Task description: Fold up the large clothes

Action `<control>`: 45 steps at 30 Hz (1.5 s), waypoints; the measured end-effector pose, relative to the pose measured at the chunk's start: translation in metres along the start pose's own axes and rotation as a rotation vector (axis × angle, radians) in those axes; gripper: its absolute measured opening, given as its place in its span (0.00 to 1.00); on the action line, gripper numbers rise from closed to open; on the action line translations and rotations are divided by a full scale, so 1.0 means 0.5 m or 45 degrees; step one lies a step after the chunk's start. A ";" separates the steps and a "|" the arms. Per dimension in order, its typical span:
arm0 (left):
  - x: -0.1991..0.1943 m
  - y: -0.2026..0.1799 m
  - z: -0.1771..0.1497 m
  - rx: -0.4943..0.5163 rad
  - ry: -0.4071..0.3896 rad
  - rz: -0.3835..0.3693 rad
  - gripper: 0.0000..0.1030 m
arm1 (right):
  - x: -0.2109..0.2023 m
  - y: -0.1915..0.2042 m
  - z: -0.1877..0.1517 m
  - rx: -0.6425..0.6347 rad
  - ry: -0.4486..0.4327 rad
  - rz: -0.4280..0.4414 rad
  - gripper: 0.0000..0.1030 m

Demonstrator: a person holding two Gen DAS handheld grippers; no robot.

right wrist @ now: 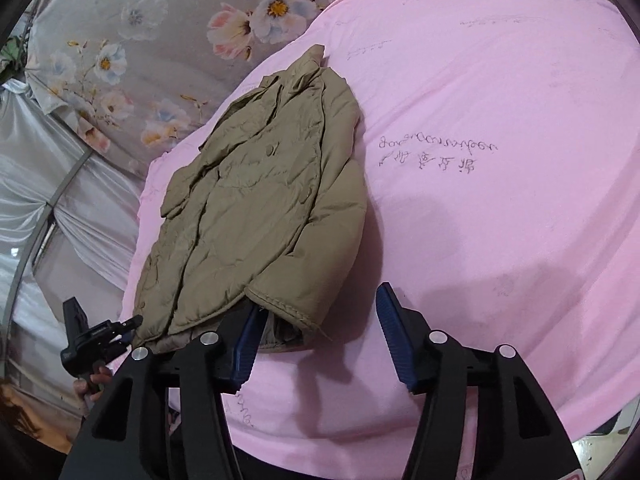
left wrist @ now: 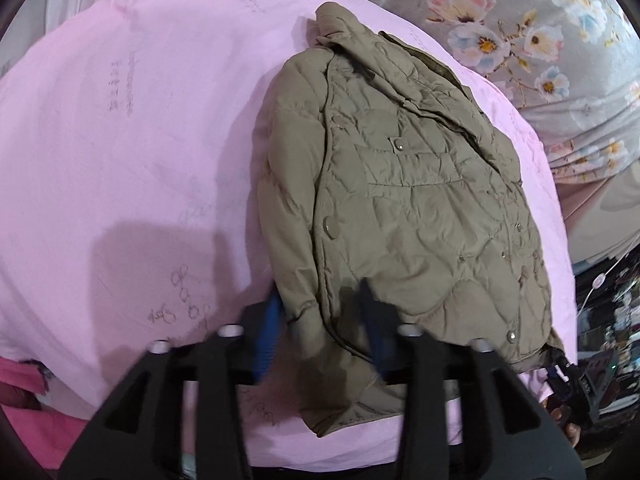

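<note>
An olive quilted jacket point(left wrist: 404, 208) lies on a pink sheet point(left wrist: 140, 140), collar at the far end, one sleeve folded along its side. My left gripper point(left wrist: 320, 328) is open, its blue fingers on either side of the sleeve cuff and the near hem. In the right wrist view the jacket point(right wrist: 256, 216) lies to the left. My right gripper point(right wrist: 320, 320) is open, its left finger under the sleeve cuff point(right wrist: 288, 308), its right finger over bare sheet. The other gripper point(right wrist: 92, 340) shows at the jacket's near left corner.
A grey floral bedcover point(left wrist: 540, 40) lies beyond the pink sheet, and it also shows in the right wrist view point(right wrist: 140, 40). White drapes point(right wrist: 48, 200) hang at the left. Dark clutter point(left wrist: 608, 320) sits past the sheet's right edge. Faint writing point(right wrist: 436, 152) marks the pink sheet point(right wrist: 500, 220).
</note>
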State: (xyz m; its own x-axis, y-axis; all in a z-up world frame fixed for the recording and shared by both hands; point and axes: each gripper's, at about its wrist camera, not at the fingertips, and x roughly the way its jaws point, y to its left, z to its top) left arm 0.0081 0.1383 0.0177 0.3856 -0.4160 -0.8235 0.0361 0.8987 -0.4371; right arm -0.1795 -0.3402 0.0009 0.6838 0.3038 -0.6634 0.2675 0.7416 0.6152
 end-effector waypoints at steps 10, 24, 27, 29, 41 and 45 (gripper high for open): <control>0.017 0.010 -0.028 -0.114 0.035 -0.143 0.63 | -0.011 0.058 -0.006 -0.192 0.088 0.026 0.66; -0.007 -0.002 -0.013 -0.031 -0.048 -0.150 0.09 | 0.009 0.065 0.020 -0.172 0.018 0.038 0.10; -0.084 -0.023 -0.016 0.057 -0.128 -0.178 0.07 | -0.075 0.132 0.021 -0.344 -0.088 0.135 0.08; -0.164 -0.044 -0.015 0.138 -0.224 -0.206 0.07 | -0.131 0.177 0.024 -0.442 -0.162 0.175 0.08; -0.266 -0.156 0.153 0.317 -0.584 -0.081 0.09 | -0.141 0.315 0.246 -0.472 -0.551 0.155 0.08; -0.135 -0.161 0.263 0.325 -0.545 0.051 0.10 | -0.008 0.326 0.351 -0.400 -0.536 0.031 0.07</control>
State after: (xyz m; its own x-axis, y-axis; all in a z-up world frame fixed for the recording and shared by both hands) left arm 0.1005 0.1122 0.1562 0.7332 -0.3340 -0.5924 0.2174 0.9405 -0.2612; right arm -0.0197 -0.3254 0.1787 0.9182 0.1040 -0.3822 0.0761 0.9006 0.4279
